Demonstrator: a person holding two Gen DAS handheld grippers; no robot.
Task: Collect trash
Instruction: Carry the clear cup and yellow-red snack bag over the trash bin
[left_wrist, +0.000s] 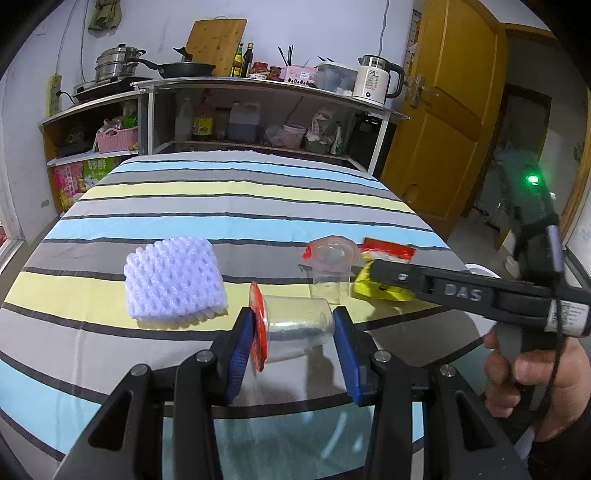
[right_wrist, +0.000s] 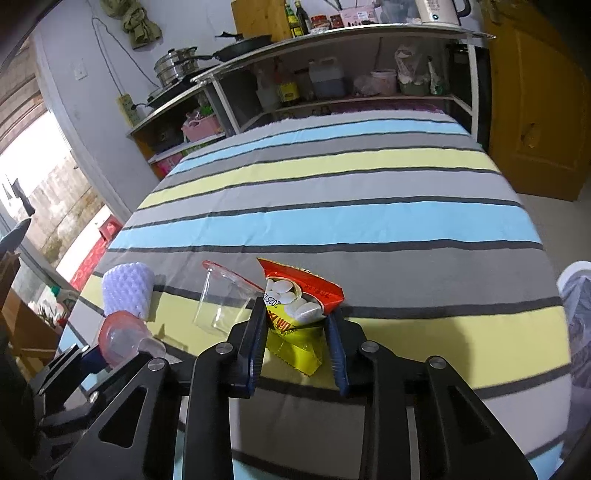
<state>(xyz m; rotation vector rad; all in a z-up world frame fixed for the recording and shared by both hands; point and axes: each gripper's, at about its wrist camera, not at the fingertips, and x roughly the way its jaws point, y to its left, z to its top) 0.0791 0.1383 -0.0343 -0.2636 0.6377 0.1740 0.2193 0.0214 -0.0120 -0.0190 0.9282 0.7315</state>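
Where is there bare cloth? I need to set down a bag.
Free: the striped tablecloth beyond the trash, toward the metal shelf unit. Crowded: the near edge, with white foam net, clear plastic cups and yellow-red snack packet.

1. This is a lived-in home kitchen.
2. A metal shelf unit (left_wrist: 266, 83) along the wall carries a frying pan (left_wrist: 184, 68), stacked steel pots (left_wrist: 116, 62), sauce bottles (left_wrist: 243, 59) and a white electric kettle (left_wrist: 376, 81).
3. A wooden chopping board (left_wrist: 218, 42) leans on the wall behind them.
4. A table under a striped cloth (left_wrist: 236, 206) fills the middle of the room.
5. A yellow wooden door (left_wrist: 454, 110) stands at the right.
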